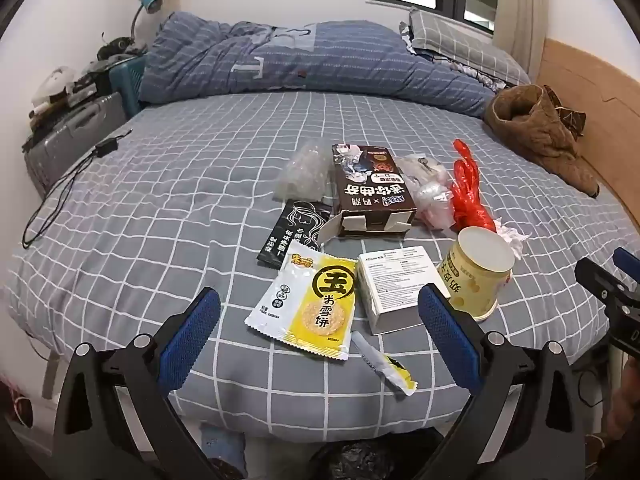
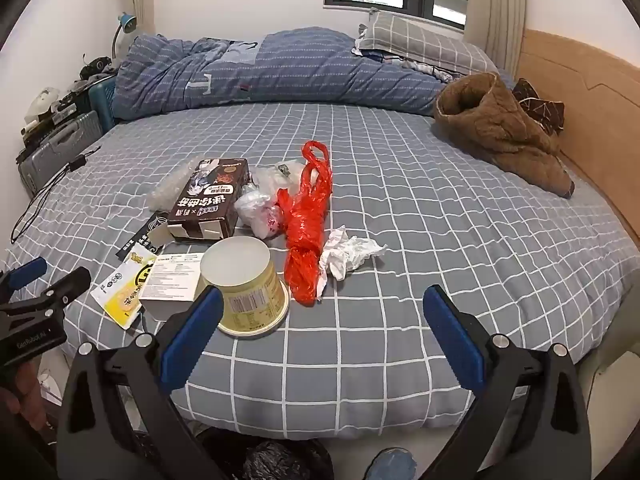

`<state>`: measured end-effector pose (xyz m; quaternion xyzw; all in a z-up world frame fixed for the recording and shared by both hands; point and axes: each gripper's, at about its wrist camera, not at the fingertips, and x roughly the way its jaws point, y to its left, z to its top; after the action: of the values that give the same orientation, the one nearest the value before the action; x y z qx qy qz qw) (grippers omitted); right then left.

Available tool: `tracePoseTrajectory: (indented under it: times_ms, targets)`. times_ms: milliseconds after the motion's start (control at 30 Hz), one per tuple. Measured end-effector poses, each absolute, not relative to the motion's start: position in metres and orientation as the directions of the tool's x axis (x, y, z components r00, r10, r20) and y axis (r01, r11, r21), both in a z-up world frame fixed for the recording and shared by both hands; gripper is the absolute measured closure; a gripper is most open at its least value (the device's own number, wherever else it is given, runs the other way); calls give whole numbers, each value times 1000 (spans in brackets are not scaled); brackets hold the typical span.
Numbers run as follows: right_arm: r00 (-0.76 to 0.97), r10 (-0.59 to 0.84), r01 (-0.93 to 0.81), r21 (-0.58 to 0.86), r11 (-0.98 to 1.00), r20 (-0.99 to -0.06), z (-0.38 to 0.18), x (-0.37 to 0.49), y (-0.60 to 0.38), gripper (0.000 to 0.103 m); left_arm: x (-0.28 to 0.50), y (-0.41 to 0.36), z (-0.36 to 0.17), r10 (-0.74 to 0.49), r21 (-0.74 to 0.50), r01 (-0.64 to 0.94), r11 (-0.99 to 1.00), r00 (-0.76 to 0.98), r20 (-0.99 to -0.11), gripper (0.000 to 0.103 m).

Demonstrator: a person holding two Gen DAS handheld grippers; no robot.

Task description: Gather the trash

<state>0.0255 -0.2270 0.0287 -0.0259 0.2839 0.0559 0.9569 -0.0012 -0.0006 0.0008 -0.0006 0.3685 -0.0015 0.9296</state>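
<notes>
Nothing appears to have been collected yet: all the trash is seen lying on the bed (image 1: 160,184), gathered in one loose patch near its near edge. Both sets of tongs are spread wide and empty, held above the near edge of the bed; the left tongs (image 1: 320,320) are aimed at the left of the patch and the right tongs (image 2: 324,320) at its right.

The pile consists of a yellow snack wrapper (image 1: 308,304) nearest, a torn wrapper strip (image 1: 386,364) just beside it, a small white box (image 1: 396,286), an upturned paper cup (image 1: 476,276), a black sachet (image 1: 292,232), a brown carton (image 1: 370,192), clear plastic wrap (image 1: 304,170), a crumpled clear bag (image 1: 428,192), a red plastic bag (image 1: 468,188) and a crumpled tissue (image 2: 348,254). Every piece is judged still to be picked up.

A dark bin bag (image 2: 276,460) is glimpsed below the bed's edge in both views and is probably where the trash is meant to go.

The wrapper, strip and sachet are shown fully only in the left view. The tissue and the red bag's full length are laid open only in the right view, where the cup stands touching the white box.
</notes>
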Motion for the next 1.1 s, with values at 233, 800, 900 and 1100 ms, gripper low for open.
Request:
tracePoseTrajectory:
  times_ms: [233, 800, 900, 1100]
  targets:
    - [835, 90, -120, -20, 993, -543, 26, 25, -225, 7, -1, 4, 0, -19, -14, 13, 1000, 716, -698, 6]
    - [833, 89, -124, -27, 992, -545, 23, 26, -222, 7, 8, 3, -10, 9, 8, -5, 1000, 694, -720, 6]
    - [837, 91, -125, -27, 992, -540, 25, 25, -222, 7, 9, 2, -10, 8, 7, -4, 1000, 691, -723, 6]
    - [838, 91, -125, -26, 992, -537, 26, 25, -222, 7, 9, 0, -11, 14, 18, -2, 1000, 691, -723, 6]
